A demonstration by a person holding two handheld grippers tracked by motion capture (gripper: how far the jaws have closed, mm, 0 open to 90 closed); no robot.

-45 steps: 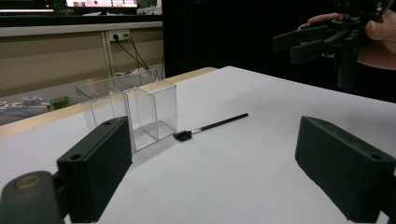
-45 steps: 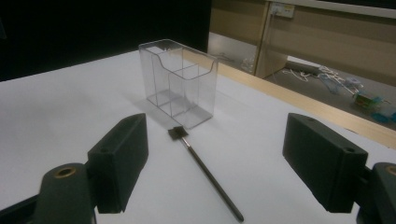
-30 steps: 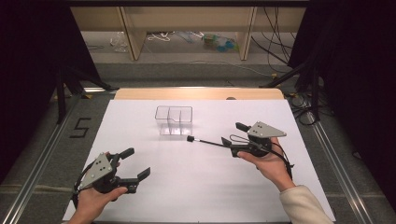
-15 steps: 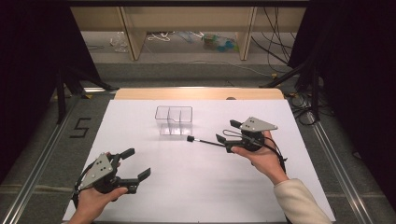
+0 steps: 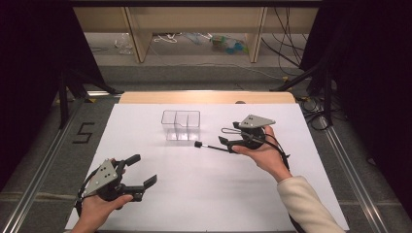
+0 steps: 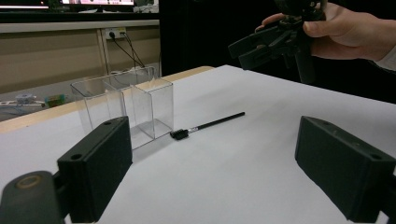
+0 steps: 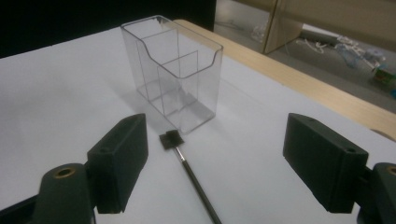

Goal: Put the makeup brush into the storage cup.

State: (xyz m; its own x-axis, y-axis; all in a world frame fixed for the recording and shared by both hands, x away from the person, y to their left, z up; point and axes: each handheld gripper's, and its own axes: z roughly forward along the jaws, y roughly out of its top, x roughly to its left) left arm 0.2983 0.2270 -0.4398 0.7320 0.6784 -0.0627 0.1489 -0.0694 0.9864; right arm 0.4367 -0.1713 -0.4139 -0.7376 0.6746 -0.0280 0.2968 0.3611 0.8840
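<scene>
A thin black brush (image 5: 210, 146) lies flat on the white table sheet, its head next to a clear divided box (image 5: 180, 124). My right gripper (image 5: 229, 133) is open and held above the brush's handle end, jaws pointing toward the box. The right gripper view looks down past both jaws at the brush (image 7: 187, 168) and the box (image 7: 173, 70). My left gripper (image 5: 142, 170) is open near the front left of the sheet. Its view shows the box (image 6: 122, 109), the brush (image 6: 210, 125) and the raised right gripper (image 6: 261, 44) farther off.
The white sheet (image 5: 209, 194) covers the table, with a strip of wooden edge (image 5: 204, 97) at the far side. Beyond it stand a low shelf and loose cables on the floor (image 5: 204, 43). Black stands flank both sides.
My right gripper has moved left and away from me, closer to the box, above the brush. The brush, the box and the left gripper have stayed put.
</scene>
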